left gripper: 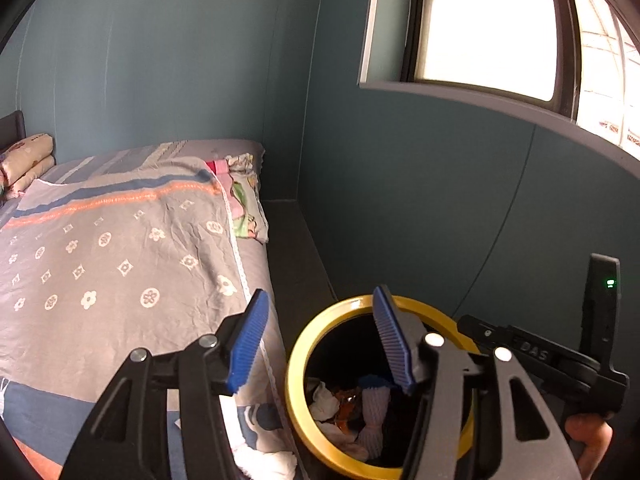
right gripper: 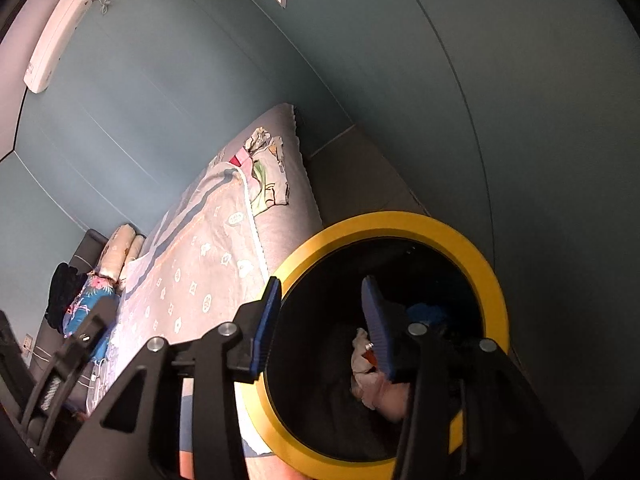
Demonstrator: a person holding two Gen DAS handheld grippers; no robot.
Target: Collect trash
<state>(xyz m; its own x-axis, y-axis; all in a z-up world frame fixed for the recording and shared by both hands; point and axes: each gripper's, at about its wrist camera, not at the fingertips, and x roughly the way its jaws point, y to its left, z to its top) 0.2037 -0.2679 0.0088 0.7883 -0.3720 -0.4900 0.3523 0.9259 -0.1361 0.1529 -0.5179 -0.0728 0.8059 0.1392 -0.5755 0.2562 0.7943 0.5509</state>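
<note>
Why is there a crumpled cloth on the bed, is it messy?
Yes. A small crumpled cloth lies bunched near the bed's far corner, on the blanket's edge, looking out of place. The trash sits inside the bin, none spilled.

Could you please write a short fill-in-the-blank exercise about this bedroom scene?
1. The rim of the trash bin is coloured ____.
2. The bin stands on the floor beside the ____.
3. Both the left tongs and the right tongs are ____, holding nothing.
4. Crumpled trash lies ____ the bin.

Missing words: yellow; bed; open; inside
</note>
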